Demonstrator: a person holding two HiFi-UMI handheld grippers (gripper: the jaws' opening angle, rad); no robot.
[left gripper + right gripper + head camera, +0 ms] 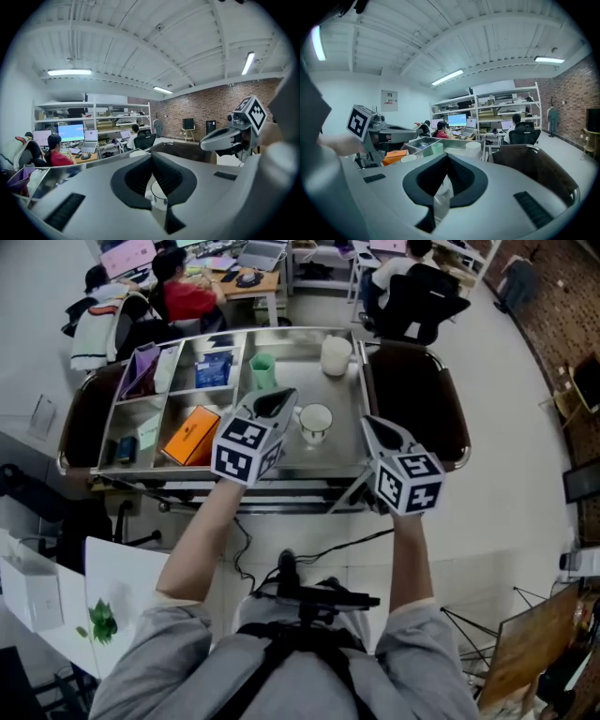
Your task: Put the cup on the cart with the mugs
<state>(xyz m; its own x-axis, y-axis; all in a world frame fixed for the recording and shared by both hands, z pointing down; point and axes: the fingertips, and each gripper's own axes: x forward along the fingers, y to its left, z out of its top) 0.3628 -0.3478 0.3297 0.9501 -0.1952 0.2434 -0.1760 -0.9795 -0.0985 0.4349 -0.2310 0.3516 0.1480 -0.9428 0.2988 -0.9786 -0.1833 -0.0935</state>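
As both tongs hover over the near side of the bench (309, 463), we judge the job close to finished. The left tongs (275, 403) are closed, pads together with nothing between them. The same goes for the right tongs (379, 430), and each gripper view shows only a sliver of the scene past the meeting pads. The cup (316, 422), white with a dark pattern on its side, stands upright on the steel top just to the right of the left tongs' tip and between the two tongs. Neither touches it, as far as we can tell. Beyond the left tongs stands a green mug (262, 369), and farther ahead, between the lines of the two tongs, a white mug (336, 355), so the cup already shares the top with them. To the left of the left tongs lie compartments with an orange box (191, 435) and other small things. What we think is left is small: draw both tongs back toward us without knocking the cup, or nudge it nearer the mugs if it should sit closer.
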